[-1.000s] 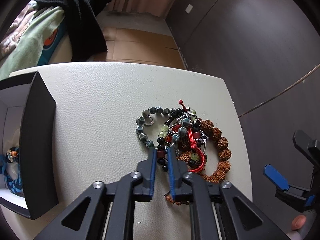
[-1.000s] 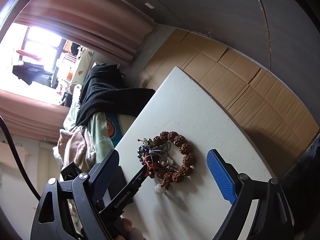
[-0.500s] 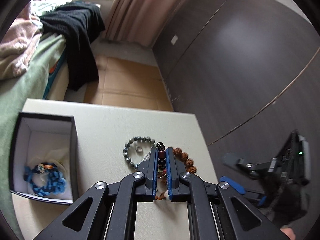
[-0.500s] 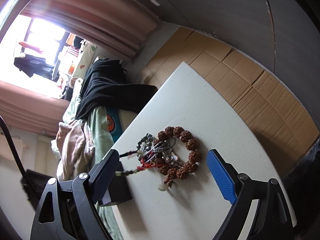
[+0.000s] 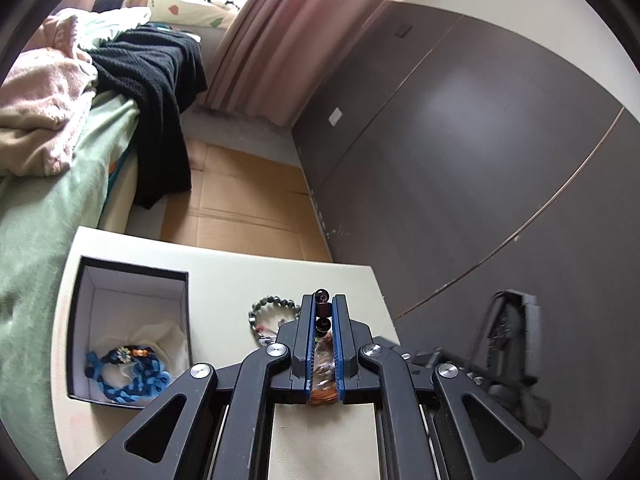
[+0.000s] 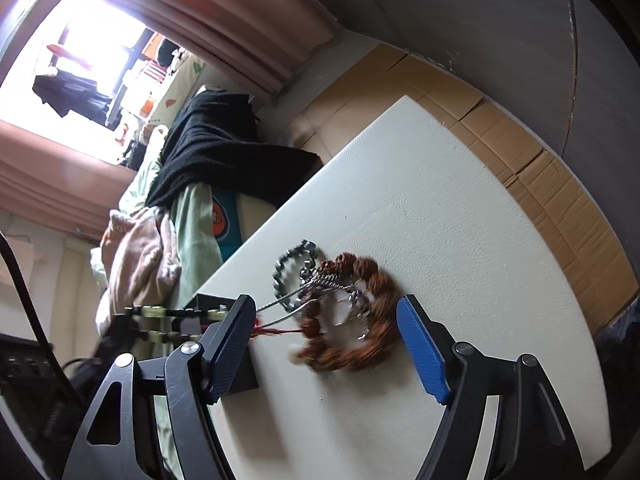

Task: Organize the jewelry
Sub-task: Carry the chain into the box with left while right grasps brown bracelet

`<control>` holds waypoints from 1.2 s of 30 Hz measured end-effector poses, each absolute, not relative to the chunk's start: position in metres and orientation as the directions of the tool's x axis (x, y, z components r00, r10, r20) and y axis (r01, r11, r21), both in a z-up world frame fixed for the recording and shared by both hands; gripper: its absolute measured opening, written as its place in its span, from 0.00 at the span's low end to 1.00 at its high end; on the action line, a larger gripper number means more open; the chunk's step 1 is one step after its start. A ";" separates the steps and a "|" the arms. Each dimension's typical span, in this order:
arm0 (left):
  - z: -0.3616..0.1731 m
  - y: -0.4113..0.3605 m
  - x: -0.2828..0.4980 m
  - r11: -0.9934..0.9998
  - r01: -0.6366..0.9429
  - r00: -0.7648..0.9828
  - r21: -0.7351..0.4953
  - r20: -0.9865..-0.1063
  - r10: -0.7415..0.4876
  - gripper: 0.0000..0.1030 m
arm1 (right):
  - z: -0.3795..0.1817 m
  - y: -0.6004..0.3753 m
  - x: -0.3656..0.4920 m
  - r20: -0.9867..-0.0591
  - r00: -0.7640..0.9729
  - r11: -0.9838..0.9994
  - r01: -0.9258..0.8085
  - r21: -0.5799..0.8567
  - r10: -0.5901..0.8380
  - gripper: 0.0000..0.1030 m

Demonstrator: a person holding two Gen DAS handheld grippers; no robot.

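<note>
The left tool [image 5: 324,312] is lifting the dark bead bracelet [image 5: 322,309] higher off the worktop [image 5: 224,280]. The bracelet is stretching sideways now, tugging the silver chain [image 6: 288,300] away from the brown beads [image 6: 352,320].

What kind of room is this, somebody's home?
Most likely a bedroom at home: a bed heaped with blankets and a black knit garment, pink curtains at a window, and a small white table with jewelry.

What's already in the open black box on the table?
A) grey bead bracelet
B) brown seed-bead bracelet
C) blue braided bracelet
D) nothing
C: the left wrist view shows a blue braided bracelet lying on white paper inside the black box; the grey bead bracelet lies outside it on the table.
</note>
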State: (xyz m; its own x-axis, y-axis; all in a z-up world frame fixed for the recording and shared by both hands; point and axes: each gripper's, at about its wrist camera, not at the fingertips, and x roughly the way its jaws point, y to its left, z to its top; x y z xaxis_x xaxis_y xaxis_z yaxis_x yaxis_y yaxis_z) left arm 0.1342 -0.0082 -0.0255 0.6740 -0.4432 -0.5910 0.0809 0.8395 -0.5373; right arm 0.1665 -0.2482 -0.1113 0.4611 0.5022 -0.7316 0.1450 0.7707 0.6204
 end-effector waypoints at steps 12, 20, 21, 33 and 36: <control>-0.001 0.008 0.118 0.825 0.133 0.722 -0.549 -0.516 -0.460 0.07 | -0.131 -0.221 0.173 -0.786 0.385 0.817 0.121 0.563 0.484 0.64; 0.017 0.022 0.106 0.812 0.140 0.762 -0.566 -0.462 -0.454 0.07 | -0.143 -0.208 0.175 -0.828 0.343 0.855 0.114 0.506 0.444 0.57; 0.020 0.024 0.104 0.810 0.142 0.767 -0.569 -0.454 -0.453 0.07 | -0.145 -0.206 0.176 -0.839 0.334 0.865 0.114 0.489 0.430 0.55; 0.040 0.045 0.085 0.807 0.136 0.819 -0.575 -0.392 -0.418 0.07 | -0.143 -0.205 0.176 -0.869 0.350 0.916 0.068 0.395 0.348 0.20; 0.031 0.048 0.090 0.809 0.108 0.811 -0.577 -0.419 -0.408 0.07 | -0.140 -0.215 0.174 -0.842 0.362 0.886 0.081 0.457 0.401 0.19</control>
State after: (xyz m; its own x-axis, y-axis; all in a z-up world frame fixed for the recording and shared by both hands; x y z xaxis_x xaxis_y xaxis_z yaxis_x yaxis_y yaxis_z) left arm 0.0896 0.0481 0.0310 0.8113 -0.4077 -0.4191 0.1084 0.8092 -0.5775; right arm 0.1737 -0.2151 -0.1397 0.3620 0.4009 -0.8416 0.0814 0.8857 0.4570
